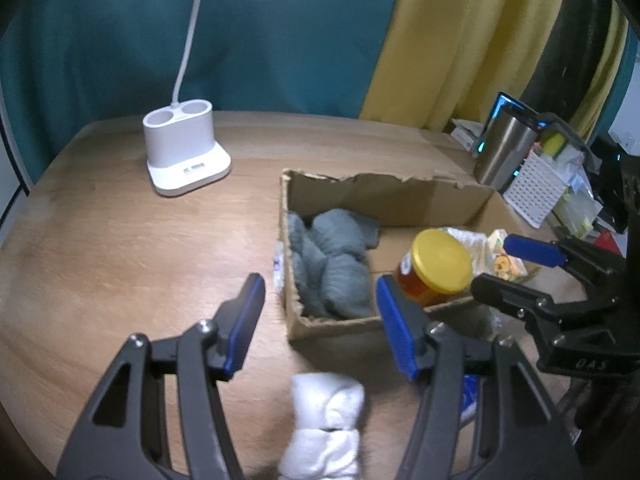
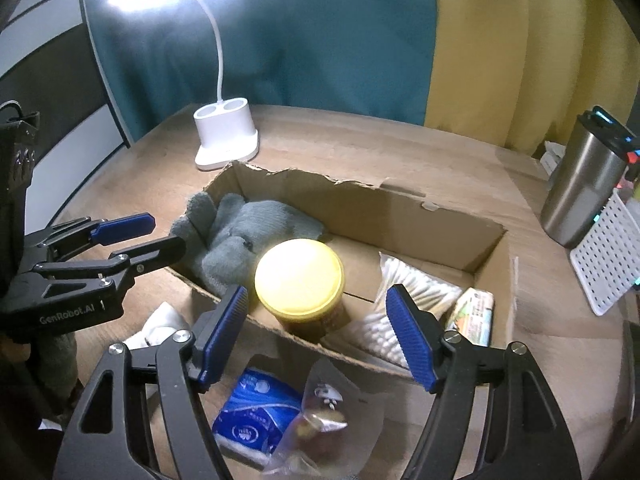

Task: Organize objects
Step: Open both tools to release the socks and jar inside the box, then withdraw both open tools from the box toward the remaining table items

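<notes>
A torn box [image 2: 460, 236] on the surface [image 1: 120, 240] holds grey gloves [image 2: 248, 232], a jar [image 2: 300, 276], cotton swabs [image 2: 416, 292]. Both grippers' fingers [image 1: 248, 320] stand apart, empty. Only the right view shows a blue packet [image 2: 256, 412].

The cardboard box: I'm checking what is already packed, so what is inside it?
Inside the cardboard box: grey gloves, a yellow-lidded jar, a pack of cotton swabs and a small printed packet. Whatever lies under the gloves is covered.
</notes>
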`<state>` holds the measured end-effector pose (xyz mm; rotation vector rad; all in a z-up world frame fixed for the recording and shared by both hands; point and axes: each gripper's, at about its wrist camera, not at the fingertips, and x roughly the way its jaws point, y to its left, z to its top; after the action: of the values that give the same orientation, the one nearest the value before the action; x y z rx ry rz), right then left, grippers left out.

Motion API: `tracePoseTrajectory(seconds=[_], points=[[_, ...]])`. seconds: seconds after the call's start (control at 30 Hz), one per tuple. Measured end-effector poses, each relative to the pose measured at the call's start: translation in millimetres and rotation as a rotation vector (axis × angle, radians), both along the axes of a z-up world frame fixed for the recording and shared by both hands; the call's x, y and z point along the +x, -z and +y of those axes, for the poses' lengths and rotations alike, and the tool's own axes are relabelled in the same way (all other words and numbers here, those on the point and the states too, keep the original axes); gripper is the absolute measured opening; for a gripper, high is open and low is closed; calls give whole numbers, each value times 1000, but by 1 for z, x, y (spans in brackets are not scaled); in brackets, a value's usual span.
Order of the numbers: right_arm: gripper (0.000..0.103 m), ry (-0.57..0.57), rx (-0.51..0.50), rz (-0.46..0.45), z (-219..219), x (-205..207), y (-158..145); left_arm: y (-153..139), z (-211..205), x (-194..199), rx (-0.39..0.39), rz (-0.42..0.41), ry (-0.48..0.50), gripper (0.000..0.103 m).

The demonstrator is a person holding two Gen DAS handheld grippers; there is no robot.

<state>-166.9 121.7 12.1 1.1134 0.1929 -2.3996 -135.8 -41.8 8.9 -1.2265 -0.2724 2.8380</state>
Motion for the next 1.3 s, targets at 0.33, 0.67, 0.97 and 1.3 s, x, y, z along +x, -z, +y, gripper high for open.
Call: tracePoseTrajectory(seconds=[0.33, 0.67, 0.97, 1.3], points=[[75, 36, -11, 21, 18, 19, -5, -5, 11, 13, 7, 15, 15, 75], [75, 74, -25, 31, 37, 34, -7, -6, 20, 26, -6, 16, 30, 75], [75, 94, -31, 21, 48, 47, -2, -3, 29, 36, -12, 12, 45, 75], [75, 94, -38, -5, 50, 57, 10, 7, 27, 46, -15, -12, 42, 75]])
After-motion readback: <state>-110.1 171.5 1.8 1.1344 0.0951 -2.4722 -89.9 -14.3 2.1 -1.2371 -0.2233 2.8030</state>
